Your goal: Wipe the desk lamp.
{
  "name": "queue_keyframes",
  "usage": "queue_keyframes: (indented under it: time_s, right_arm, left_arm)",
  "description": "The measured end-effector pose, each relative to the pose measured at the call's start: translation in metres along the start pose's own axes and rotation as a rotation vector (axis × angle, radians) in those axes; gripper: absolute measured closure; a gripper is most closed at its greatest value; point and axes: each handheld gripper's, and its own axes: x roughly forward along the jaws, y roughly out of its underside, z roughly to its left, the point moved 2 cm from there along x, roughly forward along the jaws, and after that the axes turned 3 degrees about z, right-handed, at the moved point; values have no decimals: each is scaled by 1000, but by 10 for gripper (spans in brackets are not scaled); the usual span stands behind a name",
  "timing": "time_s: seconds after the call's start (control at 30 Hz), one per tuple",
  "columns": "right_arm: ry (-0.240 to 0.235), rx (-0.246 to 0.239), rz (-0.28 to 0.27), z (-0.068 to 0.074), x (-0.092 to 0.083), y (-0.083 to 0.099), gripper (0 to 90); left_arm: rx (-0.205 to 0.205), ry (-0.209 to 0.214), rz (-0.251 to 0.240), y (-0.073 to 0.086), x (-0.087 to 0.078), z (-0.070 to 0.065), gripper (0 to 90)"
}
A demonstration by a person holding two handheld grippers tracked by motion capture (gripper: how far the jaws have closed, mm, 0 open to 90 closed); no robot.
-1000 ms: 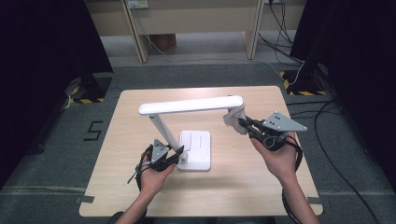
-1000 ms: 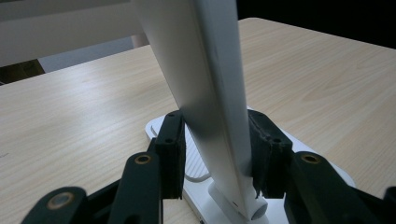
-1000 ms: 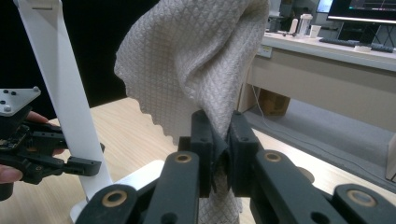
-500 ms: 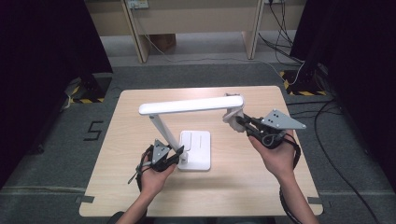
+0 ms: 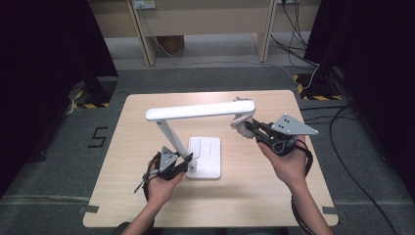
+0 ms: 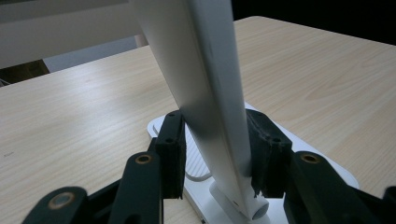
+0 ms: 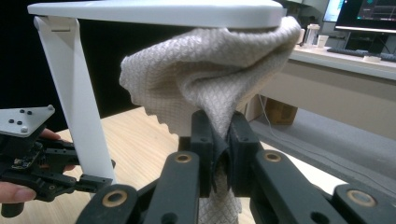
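Clamping the smooth white lamp arm (image 6: 210, 93), left gripper (image 6: 217, 154); right gripper (image 7: 219, 140) pinches waffle-textured beige cloth (image 7: 205, 74).

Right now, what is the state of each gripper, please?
Left gripper: closed on the lamp arm, just above the base.
Right gripper: closed on the cloth, against the lamp head.

lamp (image 5: 205, 110): plain white
cloth (image 7: 210, 70): beige, fine diamond weave
tabletop (image 5: 254, 186): pale wood grain
left claw (image 6: 215, 154): black
right claw (image 7: 219, 149): black, grey plate
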Motion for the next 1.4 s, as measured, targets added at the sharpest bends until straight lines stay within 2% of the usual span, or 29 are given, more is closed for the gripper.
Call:
queue_keyframes:
  time_s: [0.23, 0.5, 1.4]
  right_arm:
    - [2, -29, -4, 5, 1, -3, 841]
    - [12, -49, -14, 3, -1, -6, 841]
    - [14, -63, -45, 7, -6, -12, 841]
  left_arm:
    - [0, -1, 0, 0, 0, 0, 607]
    - [-1, -3, -1, 0, 0, 0, 608]
    - [3, -8, -5, 1, 0, -1, 610]
